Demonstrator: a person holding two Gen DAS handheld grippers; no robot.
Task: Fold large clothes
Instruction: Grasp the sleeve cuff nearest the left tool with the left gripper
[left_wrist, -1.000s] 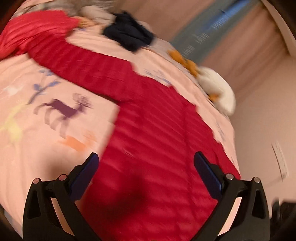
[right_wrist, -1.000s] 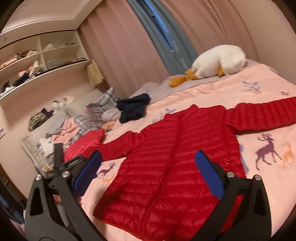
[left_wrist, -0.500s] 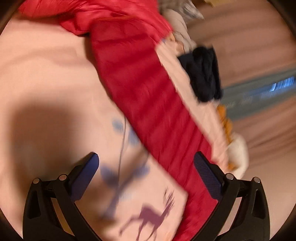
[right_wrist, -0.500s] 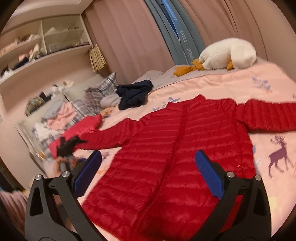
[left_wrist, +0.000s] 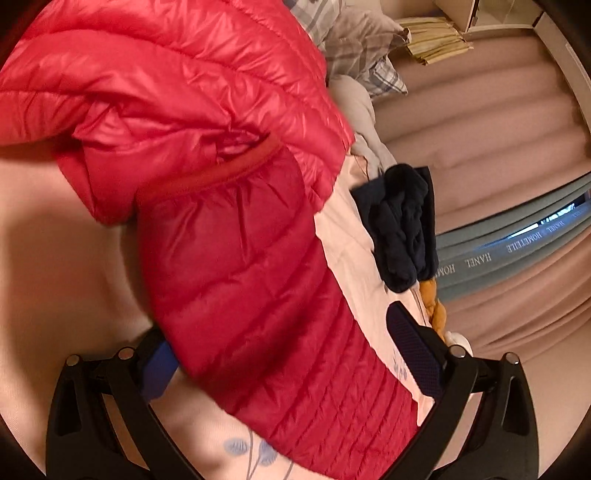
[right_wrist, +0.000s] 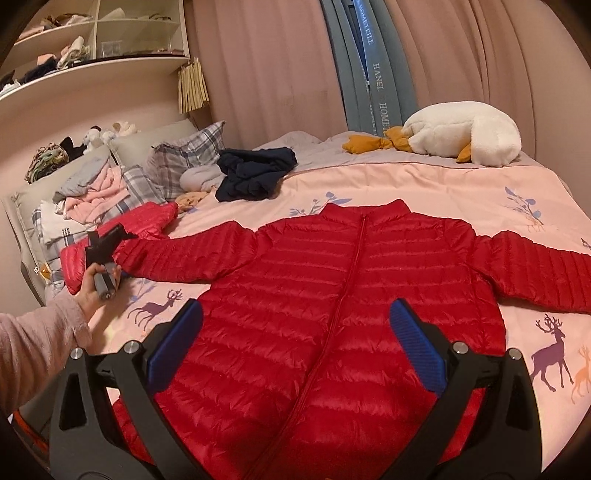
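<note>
A dark red quilted jacket (right_wrist: 332, 295) lies flat and zipped on the pink bedspread (right_wrist: 424, 184), sleeves spread out. Its left sleeve (left_wrist: 258, 277) runs between the fingers of my left gripper (left_wrist: 286, 354), near the cuff. The jaws are closing, still wide, and the left finger is partly hidden behind the sleeve. In the right wrist view a hand holds the left gripper (right_wrist: 107, 240) at that sleeve's end. My right gripper (right_wrist: 295, 347) hovers open over the jacket's lower front, with nothing gripped.
A brighter red puffer jacket (left_wrist: 166, 74) is bunched just beyond the cuff. A crumpled navy garment (right_wrist: 255, 173), plaid pillows (right_wrist: 184, 158) and a clothes pile (right_wrist: 88, 184) crowd the headboard side. A white plush goose (right_wrist: 461, 136) lies at the far edge, by the curtains.
My left gripper swept from the jacket's body out along the left sleeve to its cuff, rolling as it went. The right gripper moved in closer over the jacket's front.
</note>
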